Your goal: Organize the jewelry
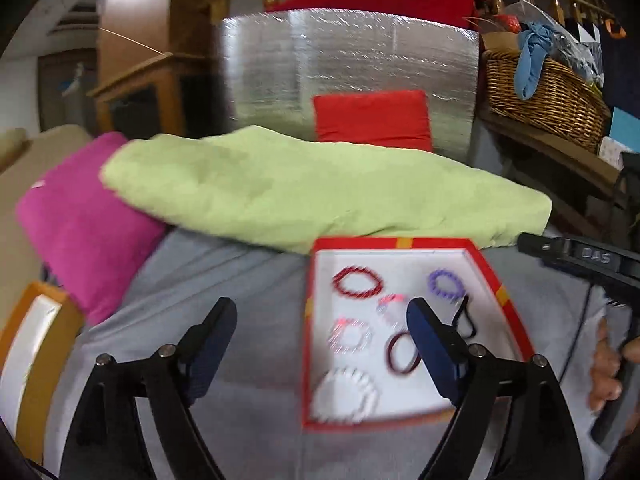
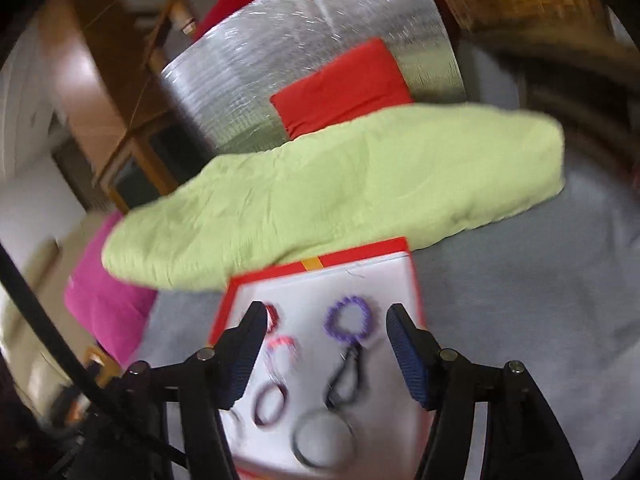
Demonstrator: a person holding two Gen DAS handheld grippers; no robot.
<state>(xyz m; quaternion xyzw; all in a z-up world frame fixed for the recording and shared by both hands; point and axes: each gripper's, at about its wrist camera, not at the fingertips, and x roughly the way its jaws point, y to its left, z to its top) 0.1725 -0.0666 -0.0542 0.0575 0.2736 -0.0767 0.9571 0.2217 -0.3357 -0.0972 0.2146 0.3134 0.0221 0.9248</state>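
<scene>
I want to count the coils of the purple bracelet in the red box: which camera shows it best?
The right wrist view. There the purple bracelet lies near the middle, large and whole, between the open fingers. In the left wrist view it is smaller, more blurred and sits near the far right corner of the red box.

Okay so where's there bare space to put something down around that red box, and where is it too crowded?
Bare grey sheet lies left of the red box, bordered by the pink cushion and green towel. More grey sheet shows right of the box in the right wrist view. Crowded: the box floor, covered with bracelets and hair ties, like the purple bracelet.
</scene>
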